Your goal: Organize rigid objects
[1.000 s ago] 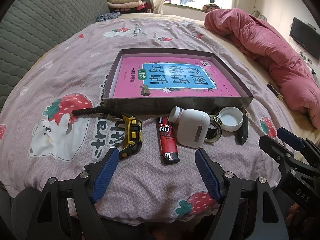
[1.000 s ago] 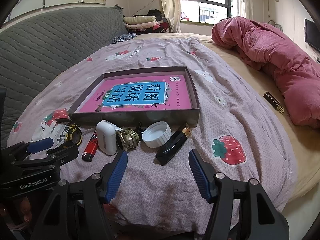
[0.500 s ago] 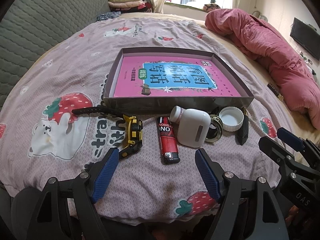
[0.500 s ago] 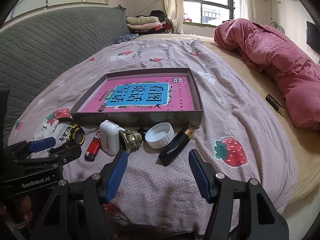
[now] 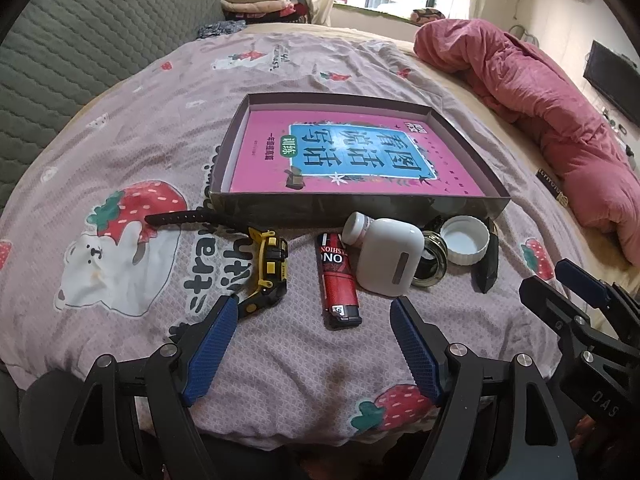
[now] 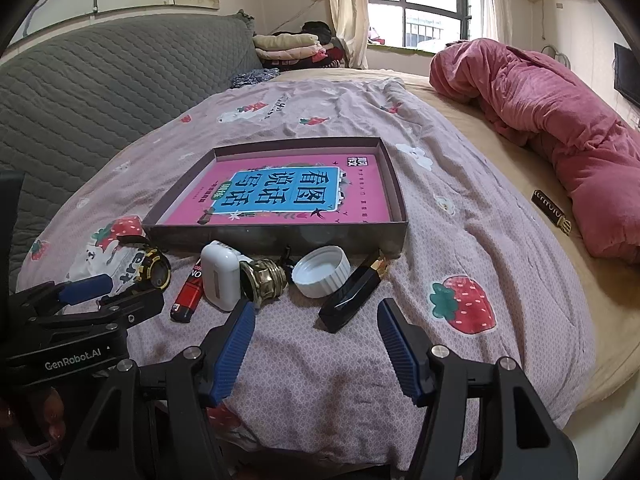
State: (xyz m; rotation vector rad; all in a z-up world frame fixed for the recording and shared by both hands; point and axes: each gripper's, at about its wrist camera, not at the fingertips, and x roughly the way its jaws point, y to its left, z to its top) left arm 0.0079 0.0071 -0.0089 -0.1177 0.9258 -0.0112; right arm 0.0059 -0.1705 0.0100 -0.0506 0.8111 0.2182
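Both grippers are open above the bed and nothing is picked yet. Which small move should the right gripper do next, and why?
Probably ease the right gripper forward and down over the black lipstick tube. It lies straight ahead of the open jaws, apart from the white cap, on the bedsheet outside the box, so it looks the easiest first pick. The left gripper is open too, facing the red lighter.
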